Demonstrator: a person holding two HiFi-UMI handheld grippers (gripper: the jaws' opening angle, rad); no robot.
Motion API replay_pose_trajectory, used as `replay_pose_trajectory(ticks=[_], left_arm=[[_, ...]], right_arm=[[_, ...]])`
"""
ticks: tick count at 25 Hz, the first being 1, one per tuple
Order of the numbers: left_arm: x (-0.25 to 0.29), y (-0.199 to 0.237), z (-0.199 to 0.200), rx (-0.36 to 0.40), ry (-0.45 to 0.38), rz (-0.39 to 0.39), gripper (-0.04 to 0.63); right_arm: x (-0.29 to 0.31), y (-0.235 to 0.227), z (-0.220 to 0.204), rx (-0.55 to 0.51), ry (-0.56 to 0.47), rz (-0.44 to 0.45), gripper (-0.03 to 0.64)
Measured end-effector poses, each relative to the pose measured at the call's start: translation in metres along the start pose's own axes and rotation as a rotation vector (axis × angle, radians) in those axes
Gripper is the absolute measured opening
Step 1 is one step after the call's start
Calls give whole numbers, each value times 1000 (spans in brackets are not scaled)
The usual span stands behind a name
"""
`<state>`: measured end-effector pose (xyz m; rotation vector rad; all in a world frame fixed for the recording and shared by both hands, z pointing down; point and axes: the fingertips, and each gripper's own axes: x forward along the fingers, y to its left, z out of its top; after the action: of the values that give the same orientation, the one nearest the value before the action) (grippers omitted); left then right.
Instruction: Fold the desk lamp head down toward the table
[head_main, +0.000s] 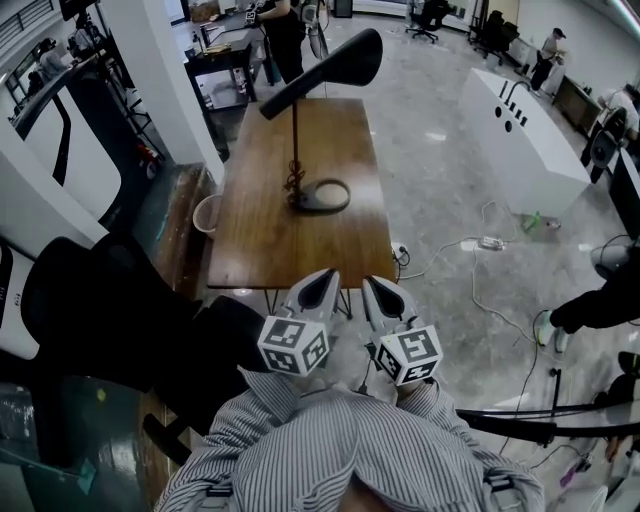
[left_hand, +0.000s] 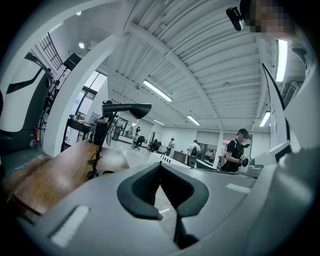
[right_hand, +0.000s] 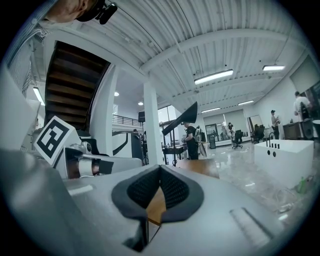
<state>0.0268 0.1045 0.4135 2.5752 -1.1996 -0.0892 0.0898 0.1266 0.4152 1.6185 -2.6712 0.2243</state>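
Start from lower centre, with left gripper (head_main: 322, 280) and right gripper (head_main: 378, 286) both clamped together on nothing, short of the table (head_main: 250, 240). Reach up-frame to the desk lamp head (head_main: 325, 72) (raised, upper centre). Part the jaws first, brace the base (head_main: 322, 197), press down slowly.

Left gripper (head_main: 320, 286) and right gripper (head_main: 384, 296) level, side by side, both fully closed

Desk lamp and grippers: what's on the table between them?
Head view: only bare wooden table between the desk lamp, left gripper and right gripper.
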Motion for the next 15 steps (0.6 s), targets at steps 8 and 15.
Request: replay_pose_trajectory(ticks=[8, 15], left_arm=[[16, 15, -18, -18, 7, 69, -2], [55, 66, 3, -22, -20, 105, -2]], right_arm=[[8, -18, -24, 0, 40, 50, 2], [67, -37, -15, -34, 45, 86, 19]])
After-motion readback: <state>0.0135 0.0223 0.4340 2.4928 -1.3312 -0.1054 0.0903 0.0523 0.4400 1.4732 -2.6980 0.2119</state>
